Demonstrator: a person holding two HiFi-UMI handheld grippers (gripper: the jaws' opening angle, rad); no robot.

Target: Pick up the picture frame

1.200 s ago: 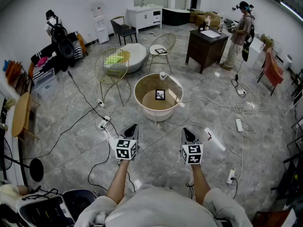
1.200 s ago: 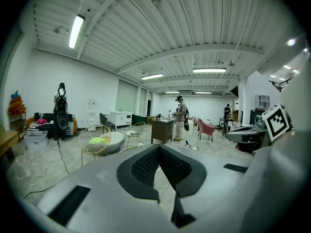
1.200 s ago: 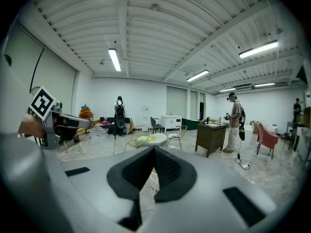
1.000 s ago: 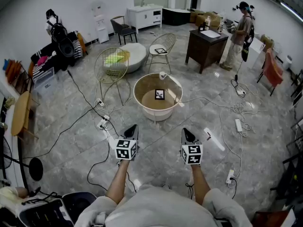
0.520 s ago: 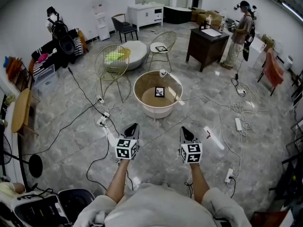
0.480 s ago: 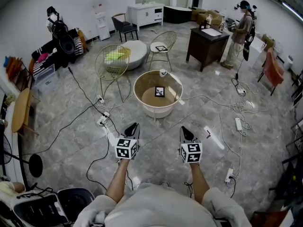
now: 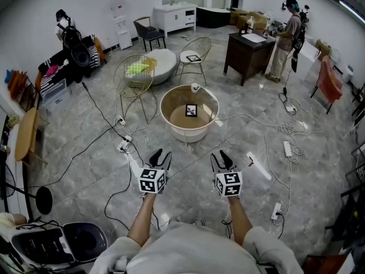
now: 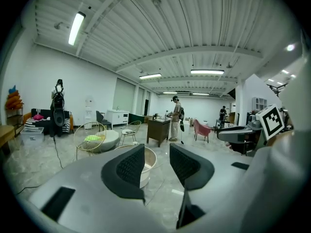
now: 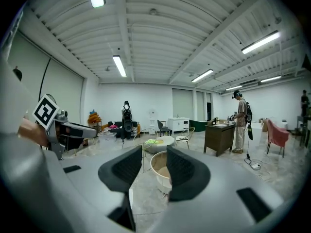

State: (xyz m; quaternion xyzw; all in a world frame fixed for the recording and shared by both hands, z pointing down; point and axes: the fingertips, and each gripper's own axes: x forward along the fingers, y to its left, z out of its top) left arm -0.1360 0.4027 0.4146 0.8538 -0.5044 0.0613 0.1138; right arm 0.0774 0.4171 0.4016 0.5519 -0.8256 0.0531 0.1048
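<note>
A small black picture frame stands upright inside a round beige tub on the floor, ahead of me. My left gripper and right gripper hover side by side well short of the tub, both open and empty. In the left gripper view, the gripper has its jaws apart, with the tub beyond them. The right gripper view also shows its gripper with parted jaws and the tub behind. The frame is not visible in either gripper view.
Two gold wire chairs stand behind the tub; the farther one carries a second frame. Cables and power strips trail across the grey floor. A person stands at a dark cabinet.
Both grippers' jaws have gone from shut to open. The view has shifted slightly, and the person at the back has stepped closer to the cabinet.
</note>
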